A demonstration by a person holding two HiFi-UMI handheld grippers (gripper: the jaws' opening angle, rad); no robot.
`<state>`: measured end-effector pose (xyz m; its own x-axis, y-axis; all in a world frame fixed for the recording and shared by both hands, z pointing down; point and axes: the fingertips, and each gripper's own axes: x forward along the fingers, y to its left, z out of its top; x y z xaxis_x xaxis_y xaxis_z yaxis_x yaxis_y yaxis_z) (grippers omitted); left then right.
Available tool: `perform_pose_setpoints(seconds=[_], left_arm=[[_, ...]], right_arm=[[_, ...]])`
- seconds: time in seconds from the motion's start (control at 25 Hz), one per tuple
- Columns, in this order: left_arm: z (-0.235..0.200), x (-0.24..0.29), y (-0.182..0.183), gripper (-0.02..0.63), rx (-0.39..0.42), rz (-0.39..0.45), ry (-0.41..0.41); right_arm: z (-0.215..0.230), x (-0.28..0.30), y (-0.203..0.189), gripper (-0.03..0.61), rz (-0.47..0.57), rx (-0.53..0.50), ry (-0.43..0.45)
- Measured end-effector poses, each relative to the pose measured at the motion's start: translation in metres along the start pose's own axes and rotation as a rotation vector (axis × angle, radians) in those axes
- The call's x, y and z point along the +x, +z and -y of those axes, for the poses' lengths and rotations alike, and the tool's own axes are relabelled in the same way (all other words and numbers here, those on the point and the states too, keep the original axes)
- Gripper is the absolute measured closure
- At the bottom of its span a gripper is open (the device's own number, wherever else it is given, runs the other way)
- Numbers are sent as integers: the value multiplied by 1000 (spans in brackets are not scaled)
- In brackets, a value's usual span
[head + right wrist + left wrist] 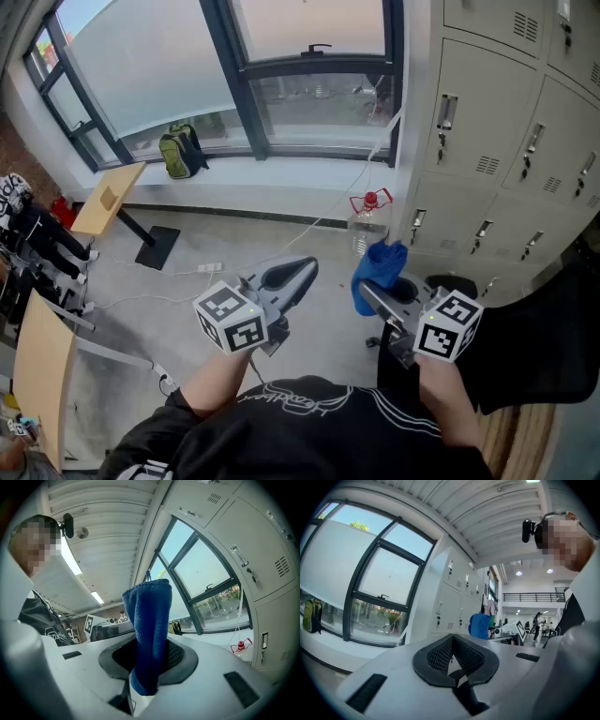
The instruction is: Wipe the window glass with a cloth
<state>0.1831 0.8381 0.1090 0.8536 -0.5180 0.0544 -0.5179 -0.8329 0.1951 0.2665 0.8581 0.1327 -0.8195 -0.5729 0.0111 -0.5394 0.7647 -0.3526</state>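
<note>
Head view: right tongs (373, 292) closed on a blue cloth (380, 267), which bunches up above the tips. Left tongs (298, 272) taper to a point, nothing in them. Both are held low in front of the body, over open floor (234, 244). The glass (141, 66) is well apart from them, beyond a white sill (281, 173) with a green backpack (180, 150) on it. Lockers (497, 141) stand to the right and a bottle (368, 220) sits on the floor near them

Left gripper view: pads meet at the far tips, no object between them; empty. The cloth (478, 625) shows off to the right and the window (384, 573) to the left, far off

Right gripper view: the cloth (150, 634) is pinched between the pads, a fold standing up past the tips and a tail hanging below. Grip looks firm. The panes (206, 569) are in the background, not touched

Status, my judgement: cloth is picked up and ready, so the pickup part is done. Wiping not yet begun; no contact with the glass in any view. Remaining: close the gap to the window, press the cloth to a pane, stroke across it. Cannot tell from here how dirty the panes are
</note>
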Motion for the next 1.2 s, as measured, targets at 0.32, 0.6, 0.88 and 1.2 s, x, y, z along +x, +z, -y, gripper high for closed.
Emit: perform_pose_setpoints(seconds=[0.32, 0.6, 0.88, 1.2], left_arm=[[-1, -8, -3, 609, -17, 16, 17], [6, -19, -2, 609, 12, 5, 23], [-2, -35, 0, 609, 33, -9, 43], [-23, -43, 10, 609, 52, -8, 58]], right_arm=[[-14, 12, -14, 486, -14, 15, 23], [-24, 19, -14, 486, -17, 6, 50], [-26, 30, -14, 485, 16, 42, 64], [-27, 52, -7, 485, 29, 39, 82]])
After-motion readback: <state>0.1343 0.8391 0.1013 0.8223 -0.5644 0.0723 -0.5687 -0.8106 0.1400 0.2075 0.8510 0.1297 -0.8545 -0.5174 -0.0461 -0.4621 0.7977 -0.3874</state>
